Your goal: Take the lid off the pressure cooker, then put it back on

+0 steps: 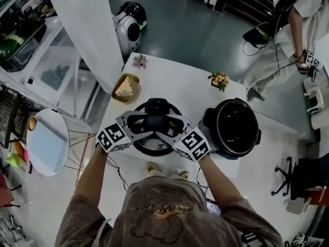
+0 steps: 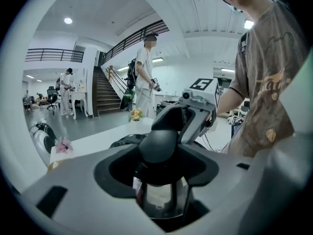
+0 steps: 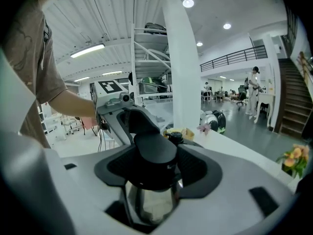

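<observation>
As the left tool (image 2: 159, 168) and right tool (image 3: 154, 173) meet nose to nose, each pinches the black knob (image 3: 155, 151) of the lid (image 1: 154, 148) from opposite sides. The jaws are set wide around it, and the pads look to be touching, though the view is tight. Lid is off the cooker, just left of the open pot (image 1: 255, 133), over the white surface (image 1: 175, 81). Can't tell if it rests or hangs. Cake dish (image 1: 125, 88) and flowers (image 1: 219, 79) sit farther back.
</observation>
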The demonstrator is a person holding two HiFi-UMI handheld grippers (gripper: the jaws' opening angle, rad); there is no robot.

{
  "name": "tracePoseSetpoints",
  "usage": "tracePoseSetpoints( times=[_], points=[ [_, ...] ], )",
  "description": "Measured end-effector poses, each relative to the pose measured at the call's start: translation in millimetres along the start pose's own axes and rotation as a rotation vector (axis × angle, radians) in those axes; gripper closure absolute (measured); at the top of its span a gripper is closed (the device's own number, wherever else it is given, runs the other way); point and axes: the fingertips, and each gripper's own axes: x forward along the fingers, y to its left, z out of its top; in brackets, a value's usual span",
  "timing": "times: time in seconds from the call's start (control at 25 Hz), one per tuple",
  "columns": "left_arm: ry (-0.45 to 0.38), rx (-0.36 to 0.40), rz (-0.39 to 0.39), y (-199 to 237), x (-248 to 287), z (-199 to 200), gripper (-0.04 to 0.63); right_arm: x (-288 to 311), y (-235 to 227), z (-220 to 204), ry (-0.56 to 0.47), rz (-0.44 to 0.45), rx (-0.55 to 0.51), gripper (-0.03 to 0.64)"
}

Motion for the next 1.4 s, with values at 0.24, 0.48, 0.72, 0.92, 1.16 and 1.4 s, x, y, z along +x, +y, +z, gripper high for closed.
tracePoseSetpoints(
  times=[0.24, 0.48, 0.72, 0.92, 1.16, 1.4],
  points=[
    [0.037, 0.001, -0.006, 9.3, 17.9, -30.1, 0.339, 20.0, -8.7, -29.8, -0.007, -0.003, 0.007, 0.348],
    [0.065, -0.012, 0.001, 17.1, 32.5, -53.6, 0.339, 34.2, -16.8, -53.9, 0.028, 0.000, -0.003, 0.348],
    [0.090, -0.015, 0.012, 20.3, 41.6, -65.4, 0.339, 40.8, -21.1, -66.5, 0.038, 0.004, 0.002, 0.348],
    [0.116, 0.017, 0.026, 20.2, 45.3, -70.7, 0.339, 43.6, -22.8, -74.2, 0.051, -0.011, -0.013, 0.348],
    [0.160, 0.047, 0.031, 20.4, 50.9, -79.9, 0.339, 45.9, -23.5, -83.4, 0.077, -0.008, 0.012, 0.350],
    [0.059, -0.003, 0.052, 26.3, 39.2, -52.6, 0.339, 35.8, -31.2, -59.7, 0.011, -0.053, 0.030, 0.347]
  ],
)
